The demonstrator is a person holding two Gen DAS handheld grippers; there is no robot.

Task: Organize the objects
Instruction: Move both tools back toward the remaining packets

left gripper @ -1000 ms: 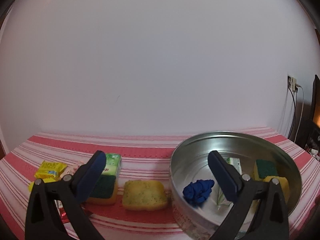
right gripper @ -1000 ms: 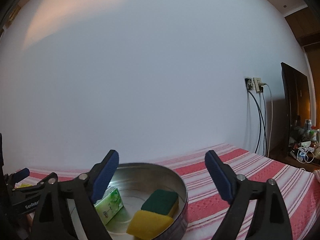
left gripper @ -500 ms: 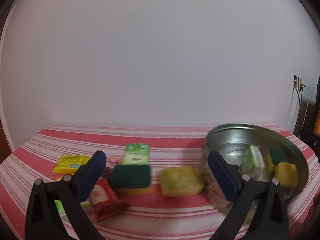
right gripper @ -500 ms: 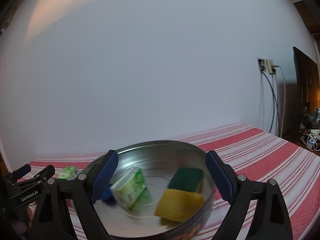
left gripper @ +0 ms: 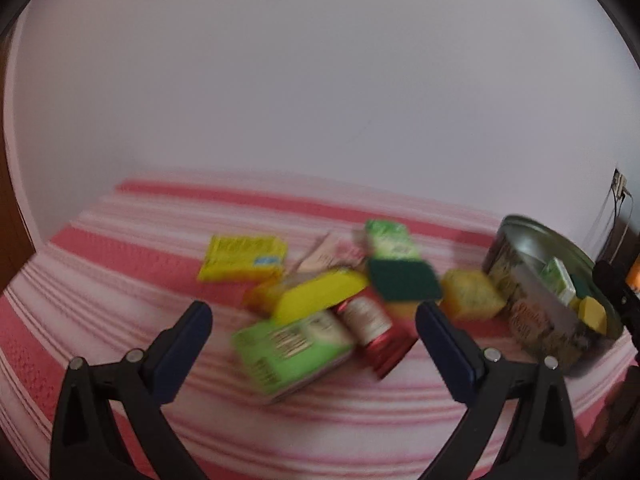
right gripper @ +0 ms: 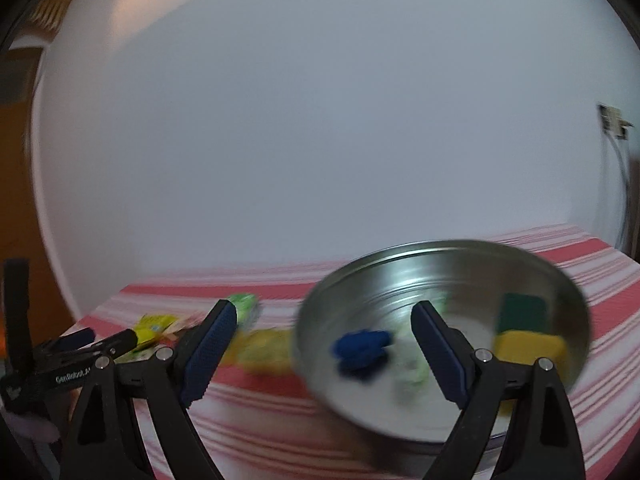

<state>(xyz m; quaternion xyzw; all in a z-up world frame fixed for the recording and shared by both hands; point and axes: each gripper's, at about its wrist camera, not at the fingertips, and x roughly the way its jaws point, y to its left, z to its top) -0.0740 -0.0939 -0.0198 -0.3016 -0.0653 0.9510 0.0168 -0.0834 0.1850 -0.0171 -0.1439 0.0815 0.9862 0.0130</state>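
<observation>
while both views are smeared by blur, i can see my left tool point(left gripper: 314, 318) with its fingers spread wide and nothing between them, hanging above a loose heap on the red-and-white striped bench point(left gripper: 120, 248). under it lie a green packet point(left gripper: 292, 354), a red packet point(left gripper: 376, 330) and a long yellow sponge point(left gripper: 320, 298). farther back sit a yellow sachet point(left gripper: 242, 258), a pale pink wrapper point(left gripper: 334, 254), a green tissue pack point(left gripper: 390, 238) and a green-topped sponge point(left gripper: 404, 282). just right of that one, a speckled yellow sponge point(left gripper: 470, 296) lies beside the round metal tin point(left gripper: 532, 320). my right tool point(right gripper: 320, 330) is also spread apart and empty, aimed at the tin's near rim. inside the tin i make out a crumpled blue thing point(right gripper: 362, 346), a yellow sponge point(right gripper: 528, 346) and a dark green sponge point(right gripper: 522, 314).
</observation>
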